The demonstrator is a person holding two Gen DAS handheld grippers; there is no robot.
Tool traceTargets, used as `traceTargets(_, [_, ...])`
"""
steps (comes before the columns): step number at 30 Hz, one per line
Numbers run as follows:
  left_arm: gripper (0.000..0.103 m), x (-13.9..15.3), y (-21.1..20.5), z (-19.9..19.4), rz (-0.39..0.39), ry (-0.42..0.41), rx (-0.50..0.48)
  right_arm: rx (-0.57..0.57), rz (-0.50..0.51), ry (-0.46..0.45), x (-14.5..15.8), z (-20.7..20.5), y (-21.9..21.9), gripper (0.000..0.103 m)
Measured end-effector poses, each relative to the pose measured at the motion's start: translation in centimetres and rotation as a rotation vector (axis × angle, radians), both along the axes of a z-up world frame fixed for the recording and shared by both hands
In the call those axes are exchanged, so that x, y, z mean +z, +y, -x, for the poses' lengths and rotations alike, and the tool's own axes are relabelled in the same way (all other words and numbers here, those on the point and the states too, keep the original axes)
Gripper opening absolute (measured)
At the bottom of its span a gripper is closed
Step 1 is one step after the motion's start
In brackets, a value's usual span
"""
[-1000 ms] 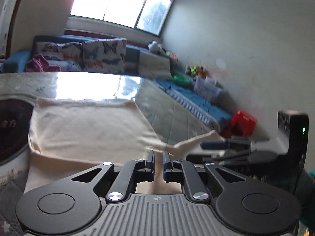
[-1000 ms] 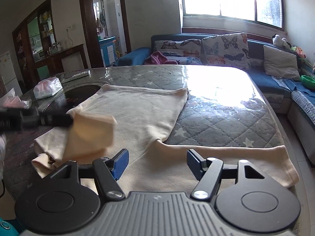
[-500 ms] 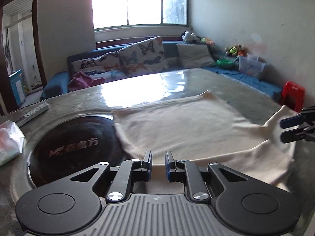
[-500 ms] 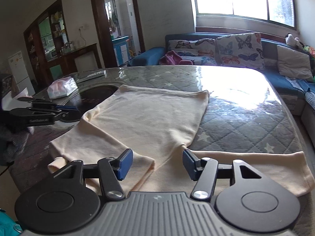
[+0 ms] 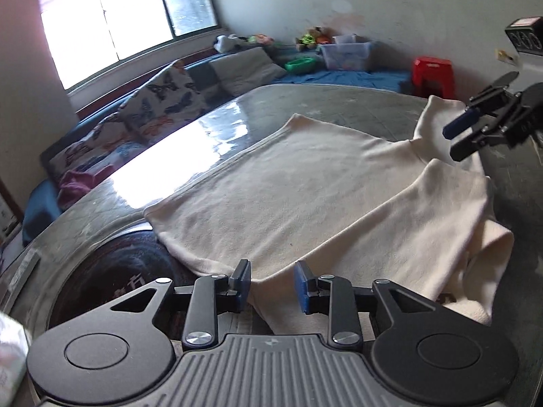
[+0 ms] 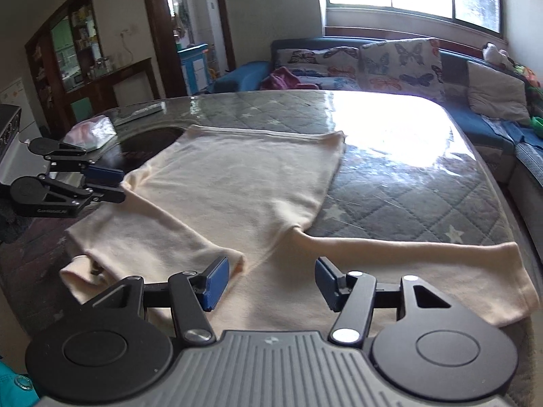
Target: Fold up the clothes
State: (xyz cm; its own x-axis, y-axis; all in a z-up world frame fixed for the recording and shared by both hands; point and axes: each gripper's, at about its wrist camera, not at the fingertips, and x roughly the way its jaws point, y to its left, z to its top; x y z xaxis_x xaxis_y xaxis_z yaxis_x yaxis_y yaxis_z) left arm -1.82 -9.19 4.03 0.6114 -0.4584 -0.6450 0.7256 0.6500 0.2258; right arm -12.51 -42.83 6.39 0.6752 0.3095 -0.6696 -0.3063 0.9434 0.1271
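Shirt (image 6: 237, 186) lies flat on the table (image 6: 407, 176), one sleeve folded in. Both your grippers, left (image 5: 272, 284) and right (image 6: 269, 283), hang apart, empty. Pinch the outstretched sleeve (image 6: 441, 264) near its cuff and lay it straight across.

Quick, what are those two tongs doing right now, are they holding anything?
Left tongs: open, holding nothing, above the cream long-sleeved fabric shirt.
Right tongs: open, holding nothing, over the same shirt.
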Motion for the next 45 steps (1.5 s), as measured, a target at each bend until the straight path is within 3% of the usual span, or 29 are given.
traceTargets(4, [0.026,0.2,-0.1,-0.5,-0.026,0.010,-0.106,-0.032,0.006,0.026,-0.6,-0.4,-0.8,0.057])
traceTargets(9, [0.014,-0.3,0.2,-1.6,-0.063,0.059,-0.171,-0.042,0.015,0.049,-1.3,-0.9,-0.8,0.057])
traceTargets(19, [0.017,0.0,1.2,-3.1,-0.070,0.101,-0.241,-0.043,0.022,0.063,-1.6,-1.4,-0.7,0.058])
traceTargets(26, [0.003,0.2,1.7,-3.2,-0.048,0.137,-0.235,-0.045,0.023,0.063,-1.5,-1.4,-0.8,0.058])
traceTargets(33, [0.003,1.2,4.5,-3.4,-0.004,0.144,-0.108,-0.046,0.026,0.059,-1.7,-1.4,-0.9,0.058])
traceTargets(37, [0.007,0.9,4.8,-3.2,0.040,0.164,-0.084,-0.048,0.028,0.054,-1.8,-1.6,-0.9,0.058])
traceTargets(41, [0.008,2.1,4.6,-2.5,0.094,0.122,-0.038,-0.045,0.031,0.026,-0.8,-1.4,-0.6,0.057])
traceTargets(45, [0.008,2.7,3.3,-0.6,0.118,0.098,-0.061,0.024,0.005,-0.028,1.1,-1.1,0.8,0.051])
